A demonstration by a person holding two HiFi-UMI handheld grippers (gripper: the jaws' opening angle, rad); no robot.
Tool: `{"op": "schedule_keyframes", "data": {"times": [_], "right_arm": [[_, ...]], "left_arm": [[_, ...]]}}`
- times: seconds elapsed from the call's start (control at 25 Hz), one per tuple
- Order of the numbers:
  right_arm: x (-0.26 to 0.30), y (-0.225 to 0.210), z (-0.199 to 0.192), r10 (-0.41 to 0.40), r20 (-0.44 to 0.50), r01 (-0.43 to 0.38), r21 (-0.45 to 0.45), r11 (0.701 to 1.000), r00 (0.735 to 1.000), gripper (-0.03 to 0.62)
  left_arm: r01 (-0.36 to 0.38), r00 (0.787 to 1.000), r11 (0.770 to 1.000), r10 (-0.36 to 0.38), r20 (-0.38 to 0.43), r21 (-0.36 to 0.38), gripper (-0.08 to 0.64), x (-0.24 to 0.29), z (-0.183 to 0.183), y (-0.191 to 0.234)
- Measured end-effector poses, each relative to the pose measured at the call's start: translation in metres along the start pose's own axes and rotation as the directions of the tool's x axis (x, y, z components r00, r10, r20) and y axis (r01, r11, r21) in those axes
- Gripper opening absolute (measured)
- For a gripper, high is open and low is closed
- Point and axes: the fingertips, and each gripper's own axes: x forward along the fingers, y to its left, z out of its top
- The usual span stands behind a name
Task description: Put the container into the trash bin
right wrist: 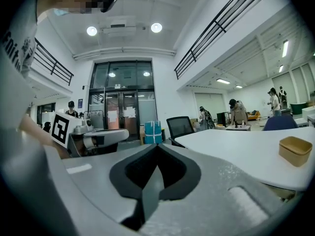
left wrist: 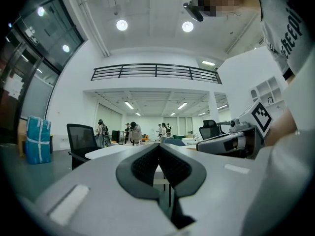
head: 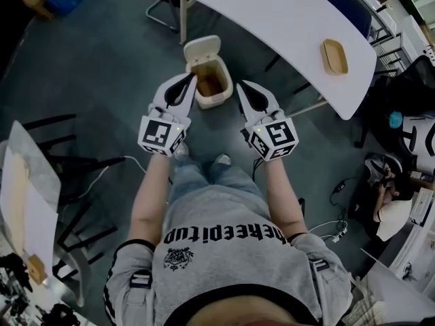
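A tan, shallow container point(head: 334, 56) lies near the right end of the white table point(head: 272, 19); the right gripper view shows the container point(right wrist: 295, 150) at its right edge. A cream trash bin point(head: 206, 74) with its lid up stands on the floor, brown matter inside. My left gripper point(head: 192, 78) hangs just left of the bin, jaws shut and empty. At the bin's right side my right gripper point(head: 238, 85) is also shut with nothing in it. Each gripper view looks out level across the room, with jaw tips meeting at the left gripper point(left wrist: 159, 145) and right gripper point(right wrist: 156, 146).
Black chairs point(head: 75, 175) stand at the left, with another table edge point(head: 24, 202) beyond. More chairs and a seated person point(head: 391, 189) are at the right. Cables point(head: 333, 226) lie on the grey floor. Several people stand far off in both gripper views.
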Motion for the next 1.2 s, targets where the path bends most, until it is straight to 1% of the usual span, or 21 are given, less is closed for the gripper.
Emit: {"op": "schedule_keyframes", "data": {"times": [0.2, 0.44, 0.88, 1.2], "right_arm": [[-0.003, 0.0, 0.007, 0.007, 0.018, -0.007, -0.013, 1.0, 1.0, 0.0], [-0.007, 0.0, 0.017, 0.012, 0.038, -0.011, -0.032, 0.999, 0.999, 0.0], [-0.017, -0.005, 0.022, 0.02, 0.053, -0.017, -0.052, 0.998, 0.998, 0.0], [-0.025, -0.01, 0.024, 0.018, 0.062, -0.014, -0.057, 0.998, 0.998, 0.0]], "left_arm": [[-0.011, 1.0, 1.0, 0.011, 0.003, 0.004, 0.005, -0.001, -0.004, -0.003], [-0.022, 1.0, 1.0, 0.022, -0.001, 0.001, 0.005, -0.001, 0.002, -0.005], [-0.022, 1.0, 1.0, 0.022, 0.013, 0.007, 0.005, 0.005, 0.005, -0.017], [-0.041, 0.999, 0.999, 0.041, 0.02, 0.008, 0.008, 0.005, 0.007, -0.023]]}}
